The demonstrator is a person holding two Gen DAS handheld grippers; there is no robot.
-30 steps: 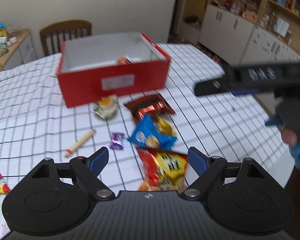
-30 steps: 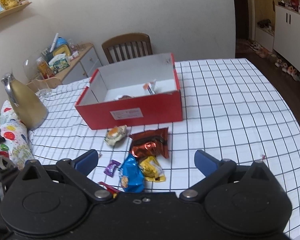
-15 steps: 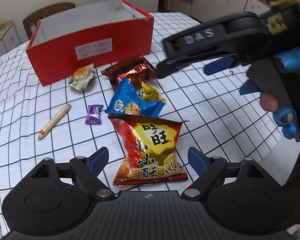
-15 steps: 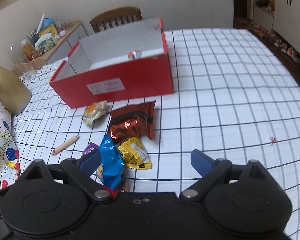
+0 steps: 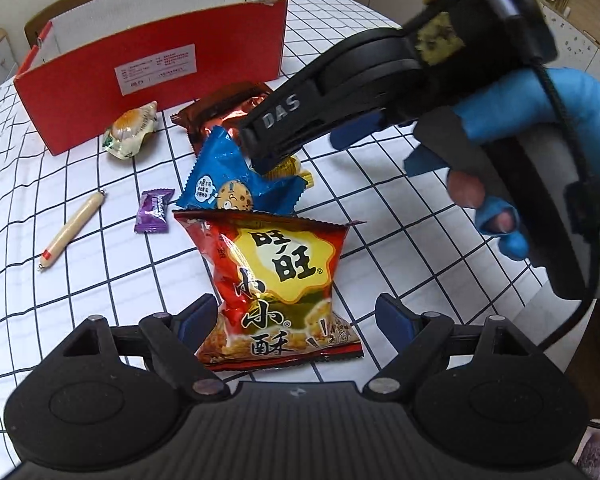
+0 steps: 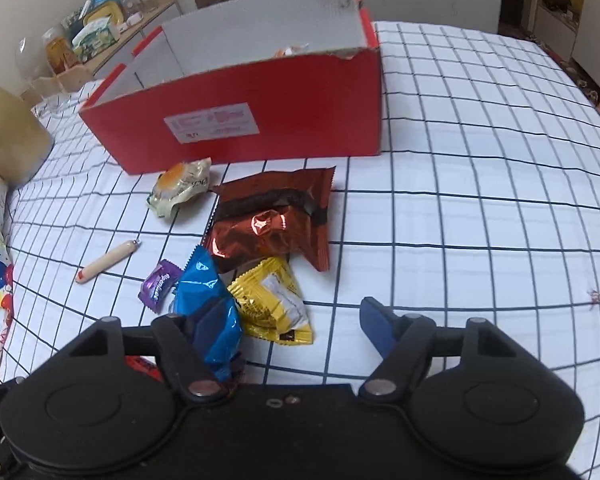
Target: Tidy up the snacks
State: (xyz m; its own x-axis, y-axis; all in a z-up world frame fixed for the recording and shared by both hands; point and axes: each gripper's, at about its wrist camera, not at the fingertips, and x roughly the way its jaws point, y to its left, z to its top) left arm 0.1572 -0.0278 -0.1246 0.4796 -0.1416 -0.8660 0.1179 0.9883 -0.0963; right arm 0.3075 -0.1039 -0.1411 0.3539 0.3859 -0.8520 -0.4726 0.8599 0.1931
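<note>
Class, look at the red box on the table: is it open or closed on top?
Open. The red box has no lid across its top; its white inner walls show, and a wrapper pokes up inside. How full it is cannot be told.

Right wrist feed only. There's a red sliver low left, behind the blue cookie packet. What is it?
Observer: It's a red and yellow snack bag, lying flat on the checked tablecloth, on the near side of the blue cookie packet.
Operator: Where's the left gripper?
Observer: The left gripper is at that bag's near end, with the bag's lower part between its fingers.
Operator: Clamped on it?
Observer: No, it's open. The blue pads stand wide apart, one on each side of the bag.
</note>
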